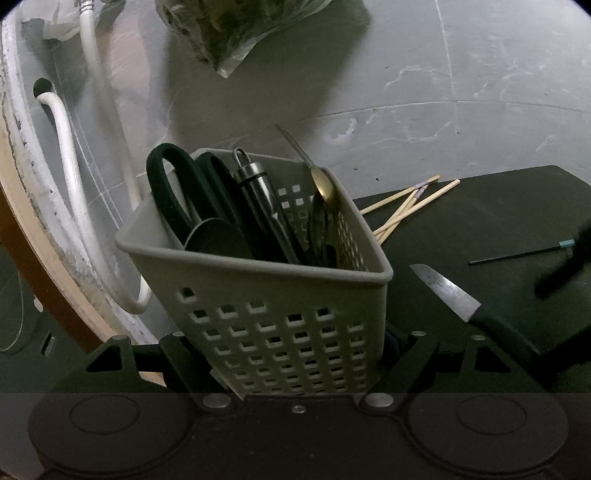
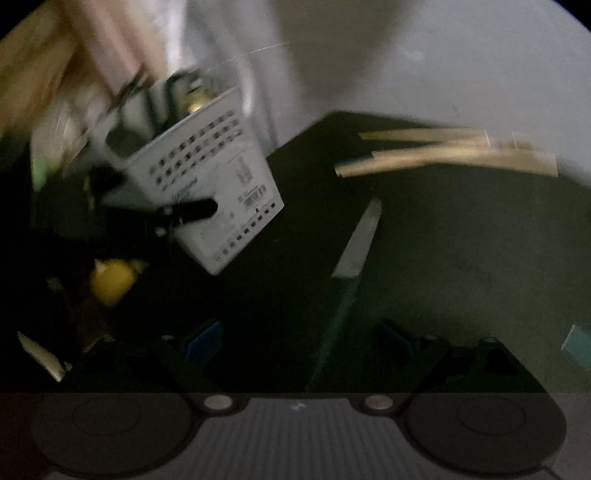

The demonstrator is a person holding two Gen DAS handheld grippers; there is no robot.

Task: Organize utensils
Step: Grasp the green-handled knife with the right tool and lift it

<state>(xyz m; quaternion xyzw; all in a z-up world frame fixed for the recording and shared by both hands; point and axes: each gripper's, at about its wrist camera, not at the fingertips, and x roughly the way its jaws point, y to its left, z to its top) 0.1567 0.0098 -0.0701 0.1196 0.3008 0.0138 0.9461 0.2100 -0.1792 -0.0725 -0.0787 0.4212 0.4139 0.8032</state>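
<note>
My left gripper [image 1: 295, 354] is shut on a grey perforated utensil basket [image 1: 258, 291] and holds it tilted. Inside stand black-handled scissors [image 1: 173, 192], a steel tool [image 1: 258, 199] and a spoon [image 1: 325, 188]. A black-handled knife [image 1: 447, 291] lies on the dark mat [image 1: 480, 221] to the right, with wooden chopsticks [image 1: 406, 206] behind it. In the blurred right wrist view my right gripper [image 2: 299, 350] is open over the knife handle [image 2: 343, 306]. The blade [image 2: 360, 240] points away. The basket [image 2: 207, 184] is at the left with a left finger [image 2: 192, 212] on it, and the chopsticks [image 2: 443, 155] lie far right.
A thin black stick with a teal tip [image 1: 517, 254] lies on the mat at the right. White hoses [image 1: 74, 184] run along the left wall. A clear bag [image 1: 236, 29] hangs above. A yellow object [image 2: 112, 280] sits at the left in the right wrist view.
</note>
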